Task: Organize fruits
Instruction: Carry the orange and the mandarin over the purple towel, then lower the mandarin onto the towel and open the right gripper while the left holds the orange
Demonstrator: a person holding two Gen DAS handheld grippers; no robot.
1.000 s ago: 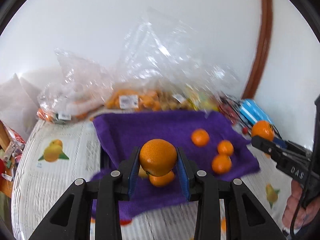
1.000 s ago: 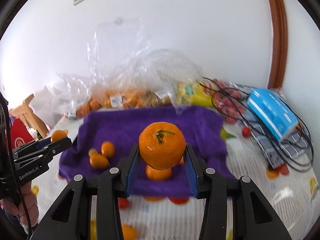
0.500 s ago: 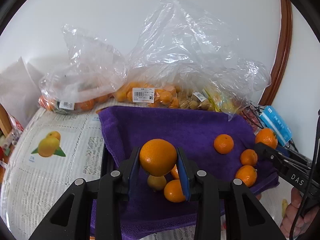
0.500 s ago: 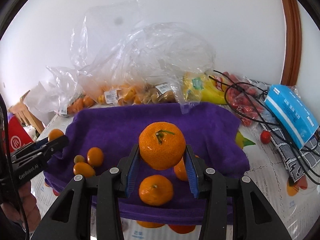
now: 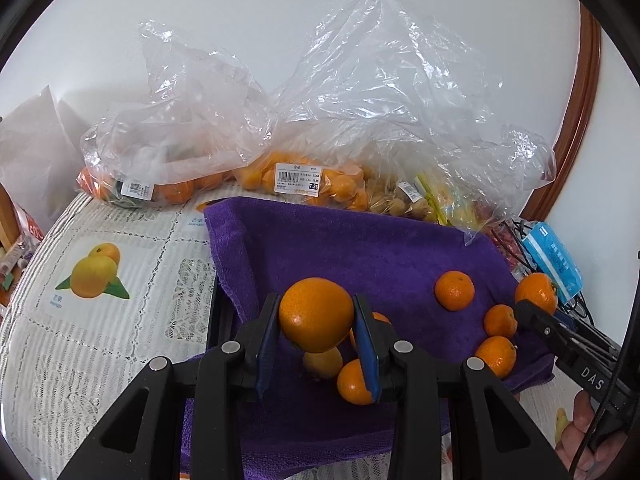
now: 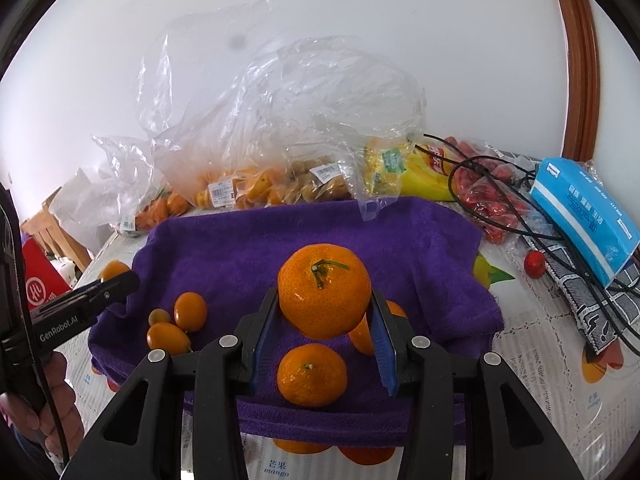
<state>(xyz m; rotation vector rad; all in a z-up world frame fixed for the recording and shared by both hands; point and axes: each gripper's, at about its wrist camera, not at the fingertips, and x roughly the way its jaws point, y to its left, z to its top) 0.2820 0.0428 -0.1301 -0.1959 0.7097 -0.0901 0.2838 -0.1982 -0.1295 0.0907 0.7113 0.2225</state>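
My left gripper is shut on an orange above the near left part of the purple towel. My right gripper is shut on a stemmed orange above the near middle of the towel. Three oranges lie on the towel's right side in the left wrist view; small kumquats lie under my left fingers. In the right wrist view an orange lies below my held fruit and kumquats lie at the left.
Clear plastic bags of oranges and other fruit line the wall behind the towel. A blue tissue pack, black cables, red fruit in a bag and bananas lie at the right. A lace tablecloth covers the table.
Both grippers have moved forward and lower toward the towel, each still holding its orange. The fruit on the towel now looks closer.
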